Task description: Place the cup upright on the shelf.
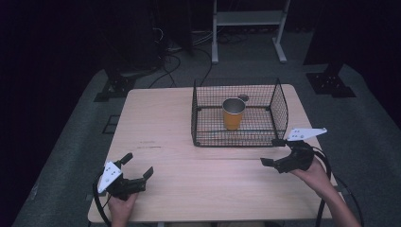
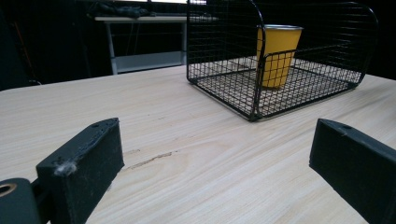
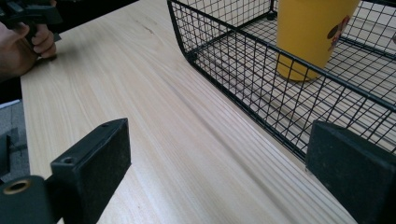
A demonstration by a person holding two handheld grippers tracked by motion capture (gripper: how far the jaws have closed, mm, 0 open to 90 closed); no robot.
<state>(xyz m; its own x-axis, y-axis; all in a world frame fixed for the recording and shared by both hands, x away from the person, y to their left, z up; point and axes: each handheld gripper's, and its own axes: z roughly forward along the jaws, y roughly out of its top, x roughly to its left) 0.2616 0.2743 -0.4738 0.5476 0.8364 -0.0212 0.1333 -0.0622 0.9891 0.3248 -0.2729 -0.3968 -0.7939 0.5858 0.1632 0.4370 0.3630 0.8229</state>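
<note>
A yellow cup (image 1: 233,113) with a metallic inside stands upright in a black wire basket (image 1: 203,137) on the far half of the wooden table (image 1: 156,123). My left gripper (image 1: 137,165) rests near the front left edge, jaws wide open with nothing between them. The right gripper (image 1: 272,152) sits just off the basket's front right corner, also open and holding nothing. Past the open jaws in the left gripper view, the cup (image 2: 276,55) stands behind the basket (image 2: 233,100) mesh. The right gripper view has the cup (image 3: 308,32) close by, inside the basket (image 3: 219,56).
A small dark round object (image 1: 243,98) lies in the basket behind the cup. A white frame stand (image 1: 248,21) and cables are on the floor beyond the table. The person's other hand (image 3: 23,44) appears at the top left of the right gripper view.
</note>
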